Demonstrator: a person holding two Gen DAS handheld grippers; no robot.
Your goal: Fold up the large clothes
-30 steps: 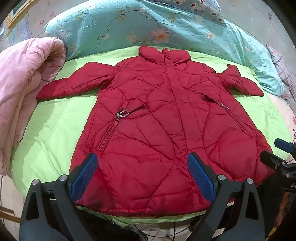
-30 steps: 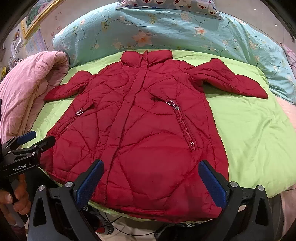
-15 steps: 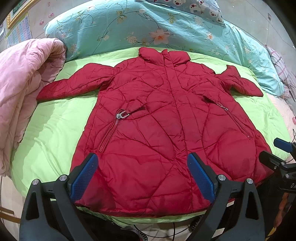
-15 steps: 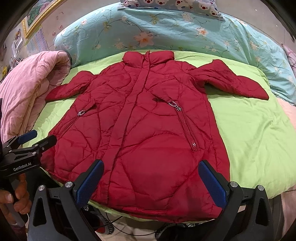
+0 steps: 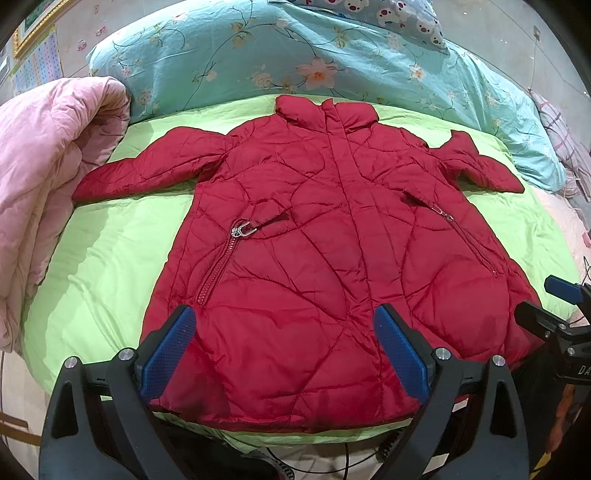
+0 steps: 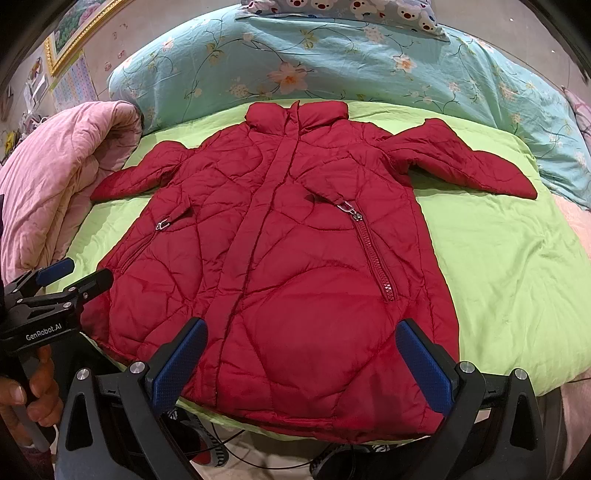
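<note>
A red quilted jacket [image 5: 325, 258] lies flat and face up on the green bed sheet [image 5: 110, 258], collar at the far side, both sleeves spread out. The right wrist view shows the same jacket [image 6: 288, 266] on the sheet [image 6: 509, 266]. My left gripper [image 5: 286, 350] hovers open over the jacket's left hem, nothing between its blue pads. Open as well, my right gripper [image 6: 301, 363] hangs above the hem's right half. Each gripper also appears in the other's view: the right one [image 5: 554, 306] at the jacket's right corner, the left one [image 6: 70, 277] at its left corner.
A rolled pink quilt [image 5: 40, 177] lies along the bed's left side. A turquoise floral duvet [image 5: 332, 51] is piled behind the collar, with a bear-print pillow [image 6: 343, 9] on top. A hand [image 6: 33, 391] grips the left tool's handle. Cables [image 6: 229, 443] lie on the floor below the bed edge.
Both views have crept slightly toward the jacket; the grippers stay open and the jacket has not moved.
</note>
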